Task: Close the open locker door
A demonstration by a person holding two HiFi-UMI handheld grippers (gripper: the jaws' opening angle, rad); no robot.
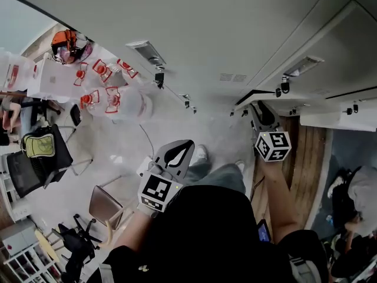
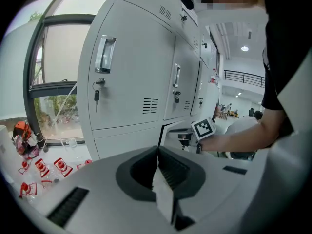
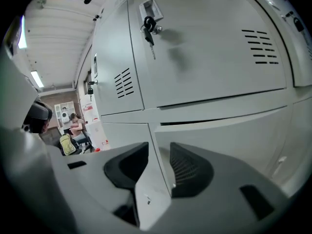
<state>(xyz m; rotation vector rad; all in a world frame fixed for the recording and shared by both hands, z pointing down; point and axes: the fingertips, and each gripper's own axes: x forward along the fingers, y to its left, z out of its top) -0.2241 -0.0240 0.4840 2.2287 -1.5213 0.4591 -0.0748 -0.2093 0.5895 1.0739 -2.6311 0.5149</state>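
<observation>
The bank of grey lockers [image 2: 131, 77] fills all views. A lower locker door [image 3: 234, 140] stands slightly ajar. Its free edge runs between the jaws of my right gripper [image 3: 159, 152], which are closed onto it with a narrow gap. In the left gripper view the same door [image 2: 171, 130] shows beside the right gripper [image 2: 187, 139] and its marker cube [image 2: 202, 128]. From the head view my right gripper [image 1: 263, 115] reaches to the lockers. My left gripper [image 1: 177, 154] hangs back from the lockers, shut and empty, its jaws meeting in the left gripper view [image 2: 157, 152].
Keys hang from locks on the closed doors [image 3: 148, 28] [image 2: 96, 95]. Red and white items [image 1: 103, 93] lie at the left near a window [image 2: 53, 91]. A chair [image 1: 106, 205] and a backpack [image 1: 38, 145] stand behind me. A person sits far back [image 3: 75, 126].
</observation>
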